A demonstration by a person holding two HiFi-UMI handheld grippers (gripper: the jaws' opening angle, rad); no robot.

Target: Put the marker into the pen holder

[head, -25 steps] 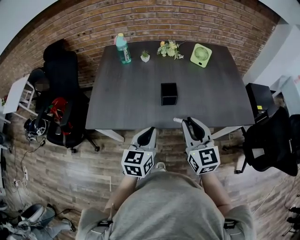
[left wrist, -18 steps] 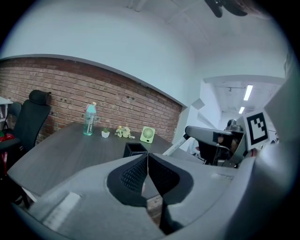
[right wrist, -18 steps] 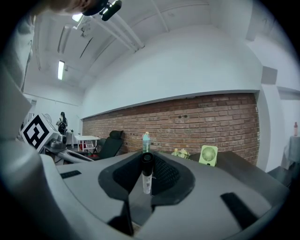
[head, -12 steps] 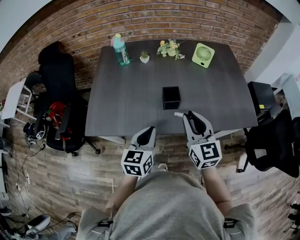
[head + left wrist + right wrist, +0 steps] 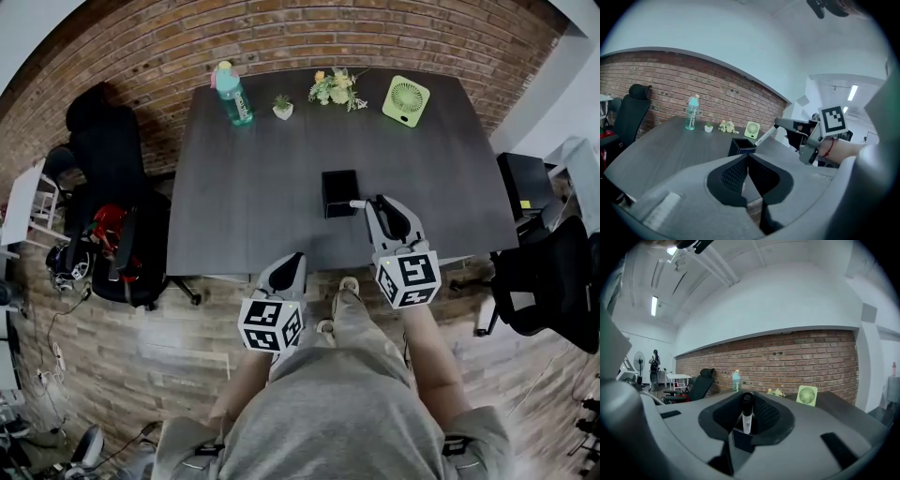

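- My right gripper (image 5: 374,202) is clamped on the marker (image 5: 747,414), with the jaws partly closed against its barrel. The dark end points up and the white barrel runs down between the pads.
- There is a small printed label on the marker's barrel, but it is too fine for me to read.
- The pen holder (image 5: 338,192), a black open-topped box, sits on the worktop (image 5: 244,197) just ahead of that gripper and slightly to its left. The marker's tip is right beside the holder's rim, and I cannot tell whether they touch.
- My left gripper (image 5: 289,262) has its jaws together on nothing. It hangs back at the worktop's near edge, well short of the holder.
- Further beyond the grippers stand a teal bottle (image 5: 231,94), a small potted plant (image 5: 281,106), a bunch of flowers (image 5: 336,87) and a green desk fan (image 5: 406,101).
- Print runs up the bottle's side, but I cannot make it out. Each gripper's cube carries black-and-white square codes.
- Only the left gripper view shows the right gripper side-on, with the marker slanting down towards the holder and a red band on the wrist.
- Only the right gripper view shows a pedestal fan (image 5: 639,363) and a distant person (image 5: 656,363) off to its left.
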